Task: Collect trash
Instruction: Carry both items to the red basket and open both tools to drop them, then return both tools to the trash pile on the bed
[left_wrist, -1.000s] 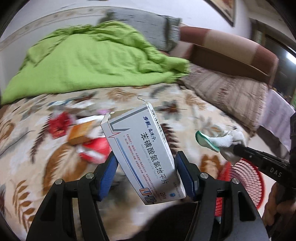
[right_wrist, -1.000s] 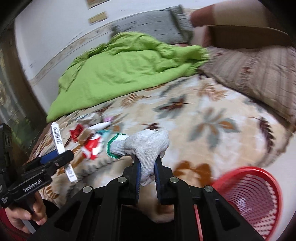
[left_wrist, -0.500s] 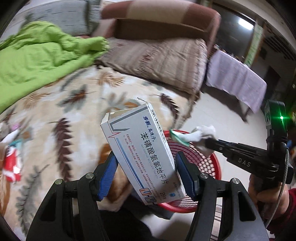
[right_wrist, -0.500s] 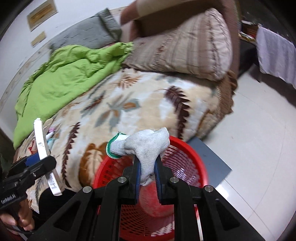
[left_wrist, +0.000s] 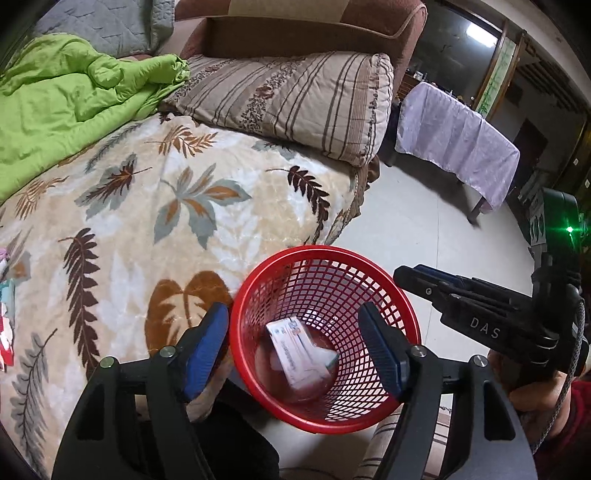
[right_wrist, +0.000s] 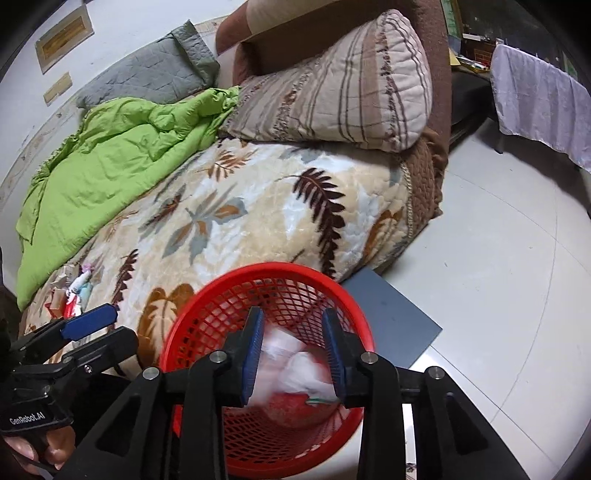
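Both my grippers, left and right, gape wide over the red mesh plastic basket, holding nothing; the white medicine box lies inside it.

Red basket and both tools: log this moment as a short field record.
basket: red mesh basket on the floor beside the bed
basket contents: white medicine box and a white glove, blurred in the right wrist view
left tool: open, empty, above the basket
right tool: open, empty, above the basket
bed: leaf-print blanket, green quilt, striped pillow
remaining trash: small pile of wrappers on the blanket
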